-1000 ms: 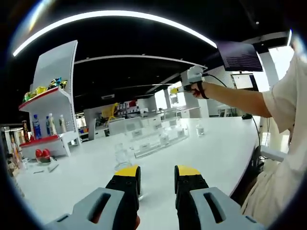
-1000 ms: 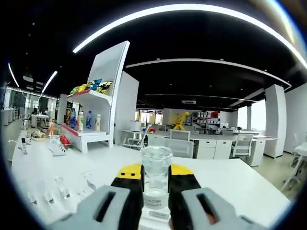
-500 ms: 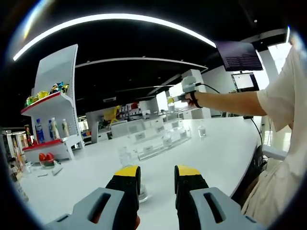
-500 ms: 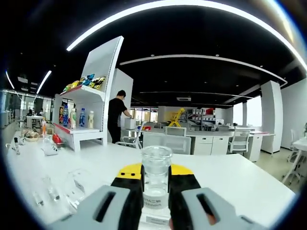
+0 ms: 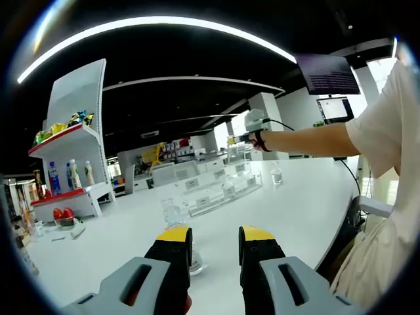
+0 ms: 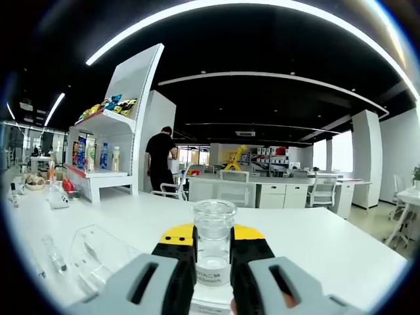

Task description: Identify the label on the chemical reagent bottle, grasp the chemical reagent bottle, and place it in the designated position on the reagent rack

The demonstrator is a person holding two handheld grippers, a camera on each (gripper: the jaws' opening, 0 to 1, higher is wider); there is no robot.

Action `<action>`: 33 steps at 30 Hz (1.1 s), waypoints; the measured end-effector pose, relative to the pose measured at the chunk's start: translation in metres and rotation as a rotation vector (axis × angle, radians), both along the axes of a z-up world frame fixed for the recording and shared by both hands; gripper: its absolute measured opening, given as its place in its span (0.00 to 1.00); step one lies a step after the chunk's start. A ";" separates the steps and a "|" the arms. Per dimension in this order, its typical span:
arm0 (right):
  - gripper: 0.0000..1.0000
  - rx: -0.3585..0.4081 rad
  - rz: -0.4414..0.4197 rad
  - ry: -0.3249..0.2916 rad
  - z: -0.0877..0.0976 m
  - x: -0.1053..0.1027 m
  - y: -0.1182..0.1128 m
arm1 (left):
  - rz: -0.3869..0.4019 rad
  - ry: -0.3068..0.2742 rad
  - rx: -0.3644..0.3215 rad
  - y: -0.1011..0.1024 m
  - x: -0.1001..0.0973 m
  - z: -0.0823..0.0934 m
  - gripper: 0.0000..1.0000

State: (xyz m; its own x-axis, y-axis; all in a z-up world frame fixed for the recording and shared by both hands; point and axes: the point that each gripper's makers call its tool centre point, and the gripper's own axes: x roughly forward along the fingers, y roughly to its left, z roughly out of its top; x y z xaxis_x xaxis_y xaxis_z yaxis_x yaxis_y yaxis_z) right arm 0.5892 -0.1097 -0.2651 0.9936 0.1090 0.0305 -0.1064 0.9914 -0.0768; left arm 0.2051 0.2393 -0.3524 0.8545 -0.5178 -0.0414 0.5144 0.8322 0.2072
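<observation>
Gripping reagent bottle [image 6: 213,243], right gripper [image 6: 213,252] now nearer rack [image 6: 98,252]; left gripper [image 5: 215,244] released (unmoved).

The small white label [image 6: 211,273] on the clear glass reagent bottle [image 6: 212,244] sits between the right gripper's [image 6: 211,262] yellow-tipped jaws, its print too small to read; the bottle's base is cut off at the view's bottom edge. In the left gripper view, a second clear glass bottle [image 5: 172,214] stands just ahead of the left gripper [image 5: 214,244], its lower part hidden behind the left jaw. The clear acrylic reagent rack [image 5: 220,187] farther ahead carries white tags too small to read, and its glassware blurs together.
</observation>
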 end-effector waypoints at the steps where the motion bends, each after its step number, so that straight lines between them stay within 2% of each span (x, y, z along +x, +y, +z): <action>1: 0.18 -0.003 -0.002 0.002 -0.002 0.000 0.000 | 0.002 -0.002 -0.001 0.001 0.000 0.001 0.29; 7: 0.18 -0.021 -0.040 0.024 -0.021 0.008 -0.006 | 0.006 0.001 -0.002 0.004 0.002 0.000 0.29; 13: 0.18 -0.009 -0.048 0.017 -0.024 0.010 -0.008 | 0.027 0.006 0.007 0.010 0.003 -0.001 0.29; 22: 0.18 -0.002 -0.047 0.009 -0.026 0.008 -0.010 | 0.017 0.011 0.010 0.004 0.004 -0.003 0.29; 33: 0.18 -0.009 -0.045 0.027 -0.041 0.003 -0.009 | 0.012 0.011 0.014 0.002 0.001 -0.004 0.29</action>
State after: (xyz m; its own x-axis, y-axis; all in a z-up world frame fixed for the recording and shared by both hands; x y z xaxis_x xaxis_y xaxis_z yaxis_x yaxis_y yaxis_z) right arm 0.5926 -0.1191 -0.3061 0.9979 0.0646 0.0032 -0.0641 0.9944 -0.0836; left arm 0.2065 0.2412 -0.3566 0.8599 -0.5071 -0.0581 0.5069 0.8353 0.2128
